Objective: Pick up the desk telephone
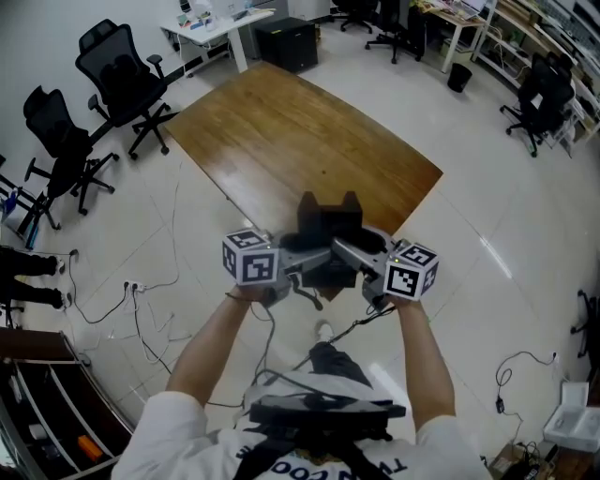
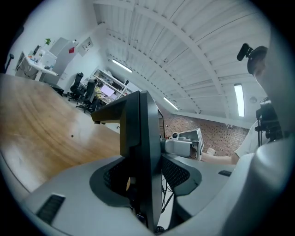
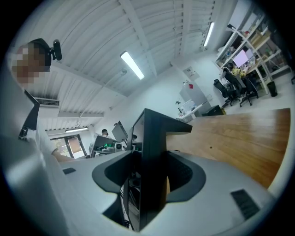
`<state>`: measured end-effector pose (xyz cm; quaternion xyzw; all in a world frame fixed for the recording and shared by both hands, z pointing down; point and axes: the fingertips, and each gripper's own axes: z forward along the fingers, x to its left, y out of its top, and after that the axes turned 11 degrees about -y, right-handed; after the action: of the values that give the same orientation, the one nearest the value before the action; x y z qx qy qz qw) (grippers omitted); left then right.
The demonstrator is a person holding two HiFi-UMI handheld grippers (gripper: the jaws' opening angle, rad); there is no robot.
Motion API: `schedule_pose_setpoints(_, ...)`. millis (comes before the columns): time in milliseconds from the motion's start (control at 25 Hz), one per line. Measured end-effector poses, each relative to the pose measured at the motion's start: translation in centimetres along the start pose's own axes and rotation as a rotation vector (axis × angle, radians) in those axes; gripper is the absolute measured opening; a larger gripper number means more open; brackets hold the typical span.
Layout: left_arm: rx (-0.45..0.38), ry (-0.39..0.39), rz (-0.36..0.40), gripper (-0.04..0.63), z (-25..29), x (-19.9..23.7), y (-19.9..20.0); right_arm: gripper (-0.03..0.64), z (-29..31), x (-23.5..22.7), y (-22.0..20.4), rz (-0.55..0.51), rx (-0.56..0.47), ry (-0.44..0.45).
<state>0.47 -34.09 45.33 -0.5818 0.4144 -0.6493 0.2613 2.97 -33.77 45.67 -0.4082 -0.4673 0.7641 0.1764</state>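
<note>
The black desk telephone [image 1: 328, 230] hangs in the air over the near edge of the wooden table [image 1: 300, 141], clamped from both sides. My left gripper [image 1: 298, 262] is shut on its left edge and my right gripper [image 1: 361, 258] on its right edge. In the left gripper view the telephone [image 2: 138, 133] stands edge-on as a thin dark slab squeezed between the jaws of the left gripper [image 2: 143, 184]. The right gripper view shows the same slab [image 3: 154, 138] pinched in the right gripper [image 3: 150, 184], with the table [image 3: 239, 133] below and beyond.
Black office chairs [image 1: 117, 70] stand left of the table, and more chairs [image 1: 544, 94] at the far right. A white desk [image 1: 211, 23] and a black cabinet [image 1: 286, 42] lie behind it. Cables [image 1: 150, 309] trail over the tiled floor at left.
</note>
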Motion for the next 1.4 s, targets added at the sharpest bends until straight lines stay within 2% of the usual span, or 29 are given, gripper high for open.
schedule_pose_setpoints(480,-0.027,-0.030,0.110,0.213,-3.4,-7.1,0.6,0.230,-2.9,7.3,0.3,-0.096,-0.066,-0.012)
schedule_pose_setpoints(1400,-0.036,-0.119,0.393,0.213,-8.1,-21.8,1.2,0.232,-10.1,20.5,0.7,-0.279,-0.261,-0.034)
